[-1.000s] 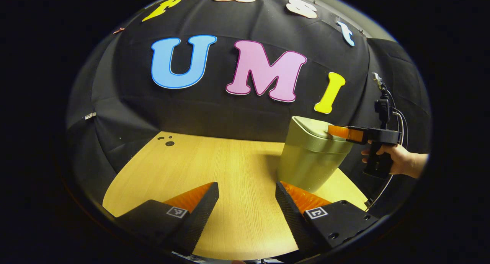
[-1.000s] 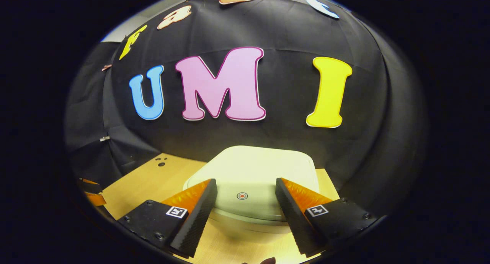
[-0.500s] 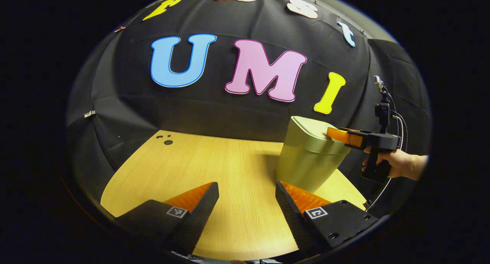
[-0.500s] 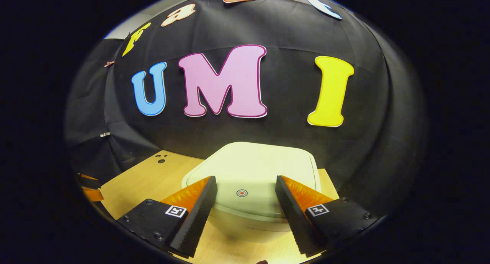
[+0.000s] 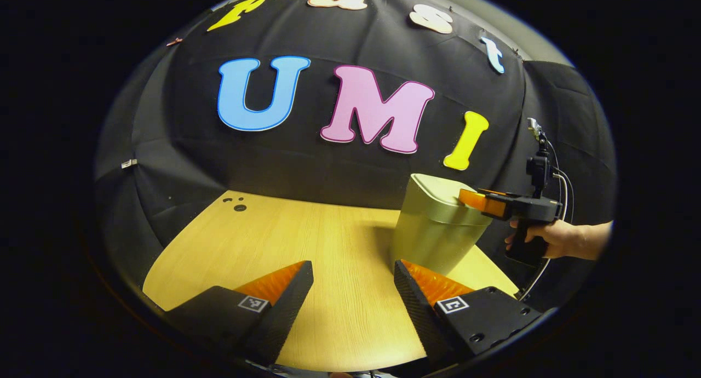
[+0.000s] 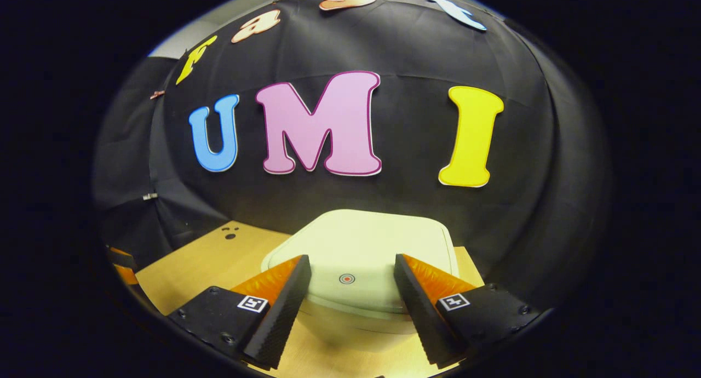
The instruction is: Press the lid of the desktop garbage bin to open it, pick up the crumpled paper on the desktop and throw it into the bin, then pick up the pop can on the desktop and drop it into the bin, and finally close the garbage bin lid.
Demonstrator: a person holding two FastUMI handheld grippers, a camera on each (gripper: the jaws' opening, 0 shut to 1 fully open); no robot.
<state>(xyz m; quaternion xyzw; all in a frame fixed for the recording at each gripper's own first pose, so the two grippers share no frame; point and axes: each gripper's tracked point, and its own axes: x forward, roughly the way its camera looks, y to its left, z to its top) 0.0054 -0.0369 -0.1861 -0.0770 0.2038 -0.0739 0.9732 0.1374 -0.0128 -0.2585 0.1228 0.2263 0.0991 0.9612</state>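
A pale green desktop bin (image 5: 432, 235) stands on the wooden table (image 5: 306, 241) at the right, its lid (image 6: 372, 246) closed. The lid has a small red round mark (image 6: 346, 279) near its front edge. My right gripper (image 6: 351, 268) is open and hovers just over that front edge, the mark between its fingers. From the left gripper view the same right gripper (image 5: 479, 201) reaches over the bin's top, held by a hand (image 5: 547, 238). My left gripper (image 5: 353, 274) is open, low over the table, to the left of the bin.
Black cloth walls close the table at the back and sides. A few small dark holes (image 5: 236, 204) mark the tabletop's far left corner. Bare tabletop stretches left of the bin. A cable (image 5: 547, 257) hangs from the right gripper's handle.
The right gripper with its hand has dipped slightly lower over the bin's lid; the lid stays closed. The left gripper's view has shifted a little.
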